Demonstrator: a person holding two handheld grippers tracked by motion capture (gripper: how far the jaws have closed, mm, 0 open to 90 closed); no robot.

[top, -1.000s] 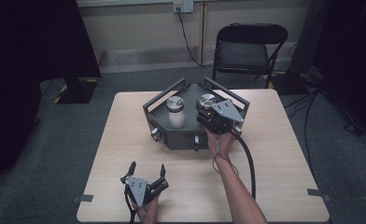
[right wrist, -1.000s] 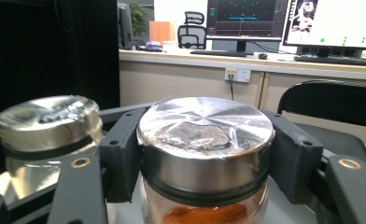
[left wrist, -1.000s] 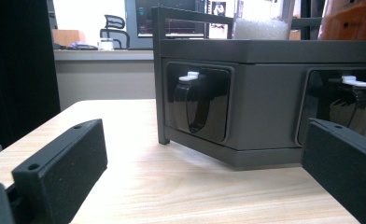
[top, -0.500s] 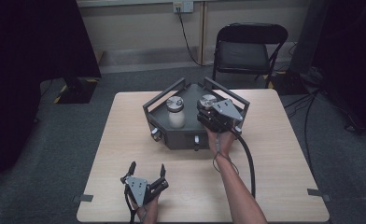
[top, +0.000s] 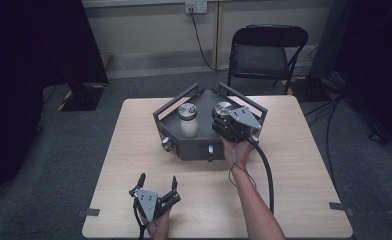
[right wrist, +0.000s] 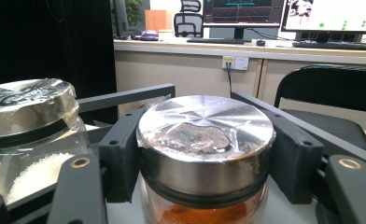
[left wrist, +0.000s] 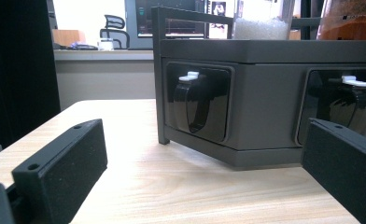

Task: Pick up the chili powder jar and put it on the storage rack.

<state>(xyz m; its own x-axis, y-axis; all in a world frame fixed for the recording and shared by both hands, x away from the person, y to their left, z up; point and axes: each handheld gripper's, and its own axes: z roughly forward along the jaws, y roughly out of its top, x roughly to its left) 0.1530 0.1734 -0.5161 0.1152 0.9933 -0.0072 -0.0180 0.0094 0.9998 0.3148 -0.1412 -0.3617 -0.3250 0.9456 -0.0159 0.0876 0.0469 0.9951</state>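
At frame centre on the wooden surface (top: 284,165), right claw (top: 224,116) closed around silver lid (right wrist: 204,126) of orange-spice jar (right wrist: 204,212) in dark rack (top: 194,147), left claw (top: 158,181) held wide open, empty, lower left, white-grain jar (top: 188,120) seated beside

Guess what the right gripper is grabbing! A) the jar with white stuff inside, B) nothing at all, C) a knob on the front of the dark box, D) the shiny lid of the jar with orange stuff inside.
D: in the right gripper view, the right gripper has its black jaws on both sides of the shiny lid of the orange-filled jar.
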